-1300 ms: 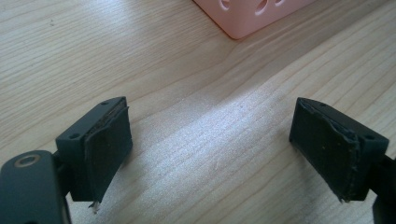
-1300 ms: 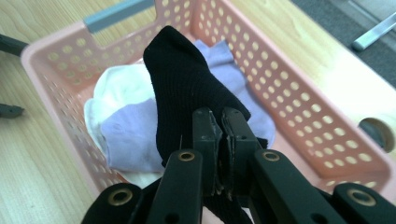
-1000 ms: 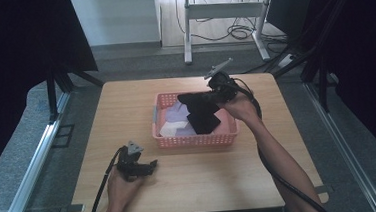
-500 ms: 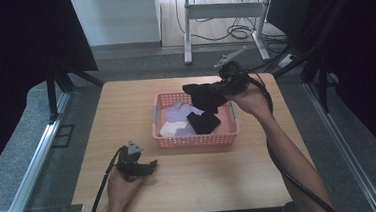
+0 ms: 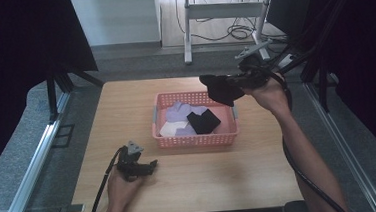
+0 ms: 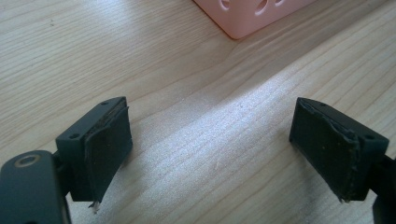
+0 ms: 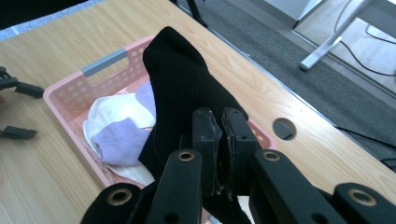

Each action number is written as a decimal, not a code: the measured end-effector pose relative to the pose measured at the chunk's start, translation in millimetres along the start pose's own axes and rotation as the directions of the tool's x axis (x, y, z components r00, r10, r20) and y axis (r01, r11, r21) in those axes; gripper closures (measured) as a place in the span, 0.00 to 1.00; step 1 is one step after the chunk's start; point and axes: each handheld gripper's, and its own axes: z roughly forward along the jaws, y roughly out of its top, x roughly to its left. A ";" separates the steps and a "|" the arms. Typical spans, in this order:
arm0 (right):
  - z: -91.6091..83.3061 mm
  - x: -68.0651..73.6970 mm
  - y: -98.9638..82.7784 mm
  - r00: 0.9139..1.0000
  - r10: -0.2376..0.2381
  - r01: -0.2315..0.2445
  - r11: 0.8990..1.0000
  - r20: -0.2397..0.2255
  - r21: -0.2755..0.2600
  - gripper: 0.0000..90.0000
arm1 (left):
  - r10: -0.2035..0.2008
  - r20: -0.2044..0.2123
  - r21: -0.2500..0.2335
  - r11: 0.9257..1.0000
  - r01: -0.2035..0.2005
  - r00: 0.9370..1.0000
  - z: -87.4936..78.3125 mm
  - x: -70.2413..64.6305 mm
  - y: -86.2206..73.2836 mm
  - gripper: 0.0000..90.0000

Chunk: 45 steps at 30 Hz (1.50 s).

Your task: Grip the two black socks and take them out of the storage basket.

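Observation:
My right gripper (image 5: 235,84) (image 7: 220,122) is shut on a black sock (image 5: 220,89) (image 7: 180,79), which it holds in the air above the far right rim of the pink basket (image 5: 196,138) (image 7: 70,86). Inside the basket lie lilac socks (image 5: 179,110) (image 7: 119,137), a white sock (image 5: 170,129) (image 7: 112,109) and another black sock (image 5: 203,121). Near the table's front left my left gripper (image 5: 152,164) (image 6: 210,149) rests low over the bare wood, jaws open and nothing between them. A corner of the pink basket (image 6: 252,16) shows ahead of it.
The wooden table (image 5: 231,178) has a round cable hole (image 7: 284,128) near its far right edge. Behind the table stands a white desk frame (image 5: 219,13) with cables on the floor. Dark curtains hang at both sides.
The right gripper has lifted the black sock out of the basket and carried it up and to the right. The left gripper has stayed put.

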 end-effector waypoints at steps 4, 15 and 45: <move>-9.1 -6.9 -4.6 1.000 0.010 -0.010 1.000 0.024 0.004 0.95 | 0.002 0.001 0.003 1.000 -0.002 1.000 -0.2 0.1 0.1 0.14; -29.4 -31.3 -26.4 0.994 0.053 -0.054 0.998 0.094 0.014 0.95 | 0.000 0.001 0.001 1.000 0.000 1.000 -0.2 -0.1 0.0 0.14; 1.9 -82.5 -124.0 0.963 0.196 -0.236 0.946 0.186 0.222 0.95 | 0.002 -0.001 0.002 1.000 -0.002 1.000 -0.2 -0.1 -0.1 0.14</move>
